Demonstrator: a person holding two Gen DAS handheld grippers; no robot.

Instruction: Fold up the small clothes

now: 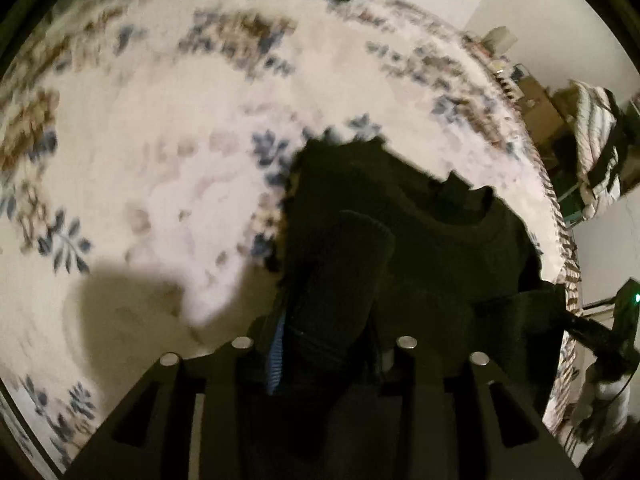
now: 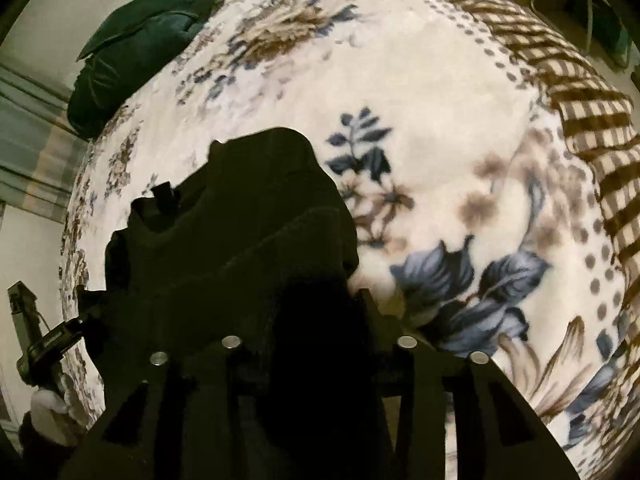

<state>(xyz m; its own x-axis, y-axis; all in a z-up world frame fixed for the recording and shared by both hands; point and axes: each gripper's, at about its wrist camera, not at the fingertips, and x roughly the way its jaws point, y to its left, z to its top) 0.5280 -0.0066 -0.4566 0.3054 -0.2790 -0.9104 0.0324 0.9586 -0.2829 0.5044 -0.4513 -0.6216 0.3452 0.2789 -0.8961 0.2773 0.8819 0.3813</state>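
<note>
While the dark knit garment (image 1: 420,240) lies bunched on the floral blanket (image 1: 160,160) of the bed, the left tool (image 1: 324,344) is nearly closed, pinching a ribbed fold. The right tool (image 2: 316,340) has dark cloth between narrow jaws; grip unclear. Green pillow (image 2: 136,52) at the far edge.

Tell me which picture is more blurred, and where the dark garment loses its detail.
Left wrist view: more blurred, the floral blanket smeared by motion. Right wrist view: sharper print, yet the dark garment sinks into near-black shadow close to the right gripper.
</note>
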